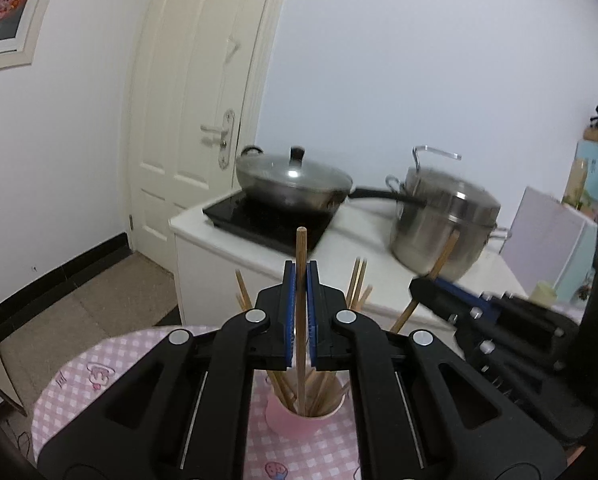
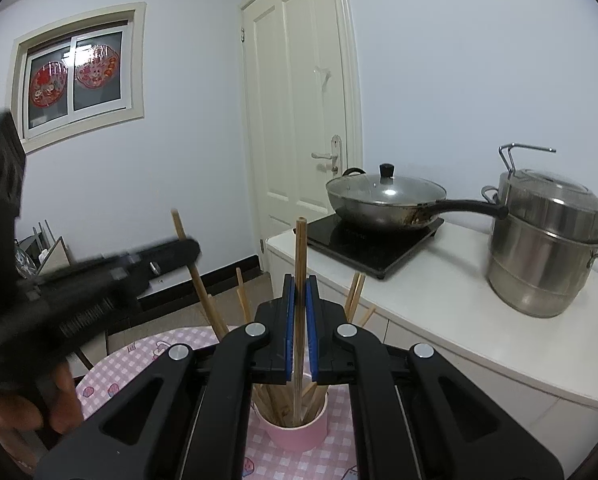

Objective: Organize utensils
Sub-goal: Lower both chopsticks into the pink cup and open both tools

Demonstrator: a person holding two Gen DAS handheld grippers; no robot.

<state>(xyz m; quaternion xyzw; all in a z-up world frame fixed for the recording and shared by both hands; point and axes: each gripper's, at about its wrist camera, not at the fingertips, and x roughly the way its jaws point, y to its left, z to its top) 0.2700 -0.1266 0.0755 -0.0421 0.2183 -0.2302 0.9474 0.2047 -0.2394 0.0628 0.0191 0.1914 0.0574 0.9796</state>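
As seen nearest the left wrist camera: left claw (image 1: 301, 270), black with blue pads, closed to a narrow gap on a slim round wooden chopstick (image 1: 301, 248). Stick upright, top end clear above the fingertips, lower end inside a pink round cup (image 1: 299, 424). Cup standing on a round table under a pink checked cloth (image 1: 139, 352) and holding further wooden chopsticks (image 1: 241, 292) fanned outward. Just to the right, blurred: right claw (image 1: 421, 286), clamped on a second, tilted wooden chopstick (image 1: 445, 258), lower end slanting down toward the cup.

Confirmed from the right wrist camera: right claw (image 2: 300, 282) pinched nearly shut on its stick, foot of the stick in the cup. Left claw (image 2: 193, 250) blurred at left, stick passing through it.

Beyond, on a white table (image 1: 359, 232): flat black induction hob (image 1: 259, 220), lidded steel wok (image 1: 295, 184) upon it, stacked stainless steamer pot (image 1: 439, 220) alongside. Farthest: cream panelled door (image 1: 187, 120), shut.
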